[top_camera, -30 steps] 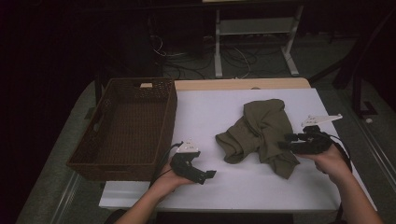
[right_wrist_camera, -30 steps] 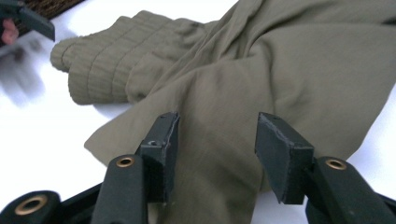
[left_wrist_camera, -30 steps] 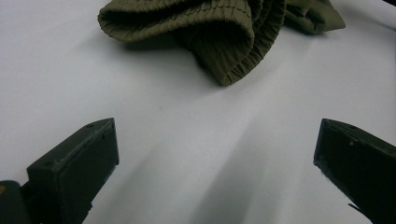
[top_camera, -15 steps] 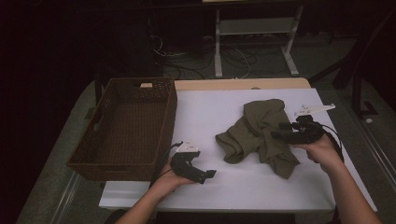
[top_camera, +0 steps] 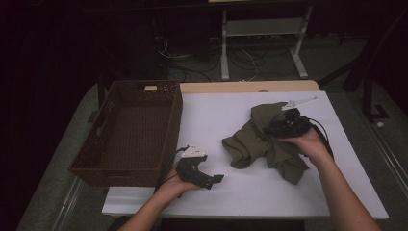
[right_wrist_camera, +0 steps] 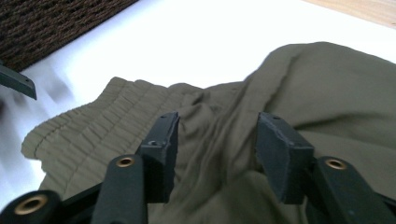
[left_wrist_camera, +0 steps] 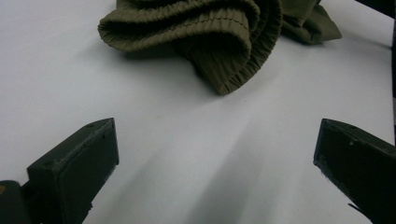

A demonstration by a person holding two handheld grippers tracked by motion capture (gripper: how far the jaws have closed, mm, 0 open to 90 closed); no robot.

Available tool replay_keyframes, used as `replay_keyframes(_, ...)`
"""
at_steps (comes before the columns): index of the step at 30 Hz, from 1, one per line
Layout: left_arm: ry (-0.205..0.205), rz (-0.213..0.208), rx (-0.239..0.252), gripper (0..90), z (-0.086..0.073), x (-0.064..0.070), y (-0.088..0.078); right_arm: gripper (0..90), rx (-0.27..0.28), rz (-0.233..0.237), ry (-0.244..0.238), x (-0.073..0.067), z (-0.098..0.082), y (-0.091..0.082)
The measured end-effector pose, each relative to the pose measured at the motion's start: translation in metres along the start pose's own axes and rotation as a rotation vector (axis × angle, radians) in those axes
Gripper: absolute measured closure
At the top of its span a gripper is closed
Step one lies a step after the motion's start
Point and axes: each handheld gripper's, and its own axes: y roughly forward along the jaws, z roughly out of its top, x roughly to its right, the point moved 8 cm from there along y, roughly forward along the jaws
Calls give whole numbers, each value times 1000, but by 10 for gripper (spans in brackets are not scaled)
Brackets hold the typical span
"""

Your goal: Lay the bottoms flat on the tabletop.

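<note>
At the near edge of the white surface [top_camera: 250, 192], the left tool [top_camera: 214, 179] rests low in the person's hand, its jaws spread wide with nothing between them, pointing toward the crumpled olive garment [top_camera: 262, 142]. Farther in, that garment lies right of centre on the surface, its ribbed waistband [left_wrist_camera: 219, 28] facing the left tool. The right tool [right_wrist_camera: 217, 140] sits over the garment; its jaws have just been closing, standing partly apart with folds of cloth bunched between them, not visibly pinched. Beyond, at the left, stands the brown wicker basket [top_camera: 173, 103].
</note>
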Motion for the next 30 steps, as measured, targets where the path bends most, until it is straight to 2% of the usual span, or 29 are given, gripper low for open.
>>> replay_keyframes(4, -1, 19, -3, 0, 1, 0, 1, 533, -21, 2, -3, -3, 1, 11)
replay_keyframes(8, -1, 33, -3, 0, 0, -2, 0, 543, -57, -3, -22, -7, -5, 16)
replay_keyframes(11, -3, 34, -3, 0, 0, -3, 0, 554, -65, -8, -14, -6, -8, 18)
replay_keyframes(14, 9, 23, 7, 0, 1, -2, -1, 562, -85, -13, -18, -5, -12, 21)
replay_keyframes(21, 33, 29, 12, 0, 1, 1, -1, 594, -120, -37, -26, -4, -19, 28)
replay_keyframes(24, 44, 39, 4, 0, 0, 1, 1, 621, -121, -43, -23, -2, -20, 29)
replay_keyframes(30, 37, 47, 6, 0, 1, 0, 0, 715, -132, -60, -30, 0, -23, 30)
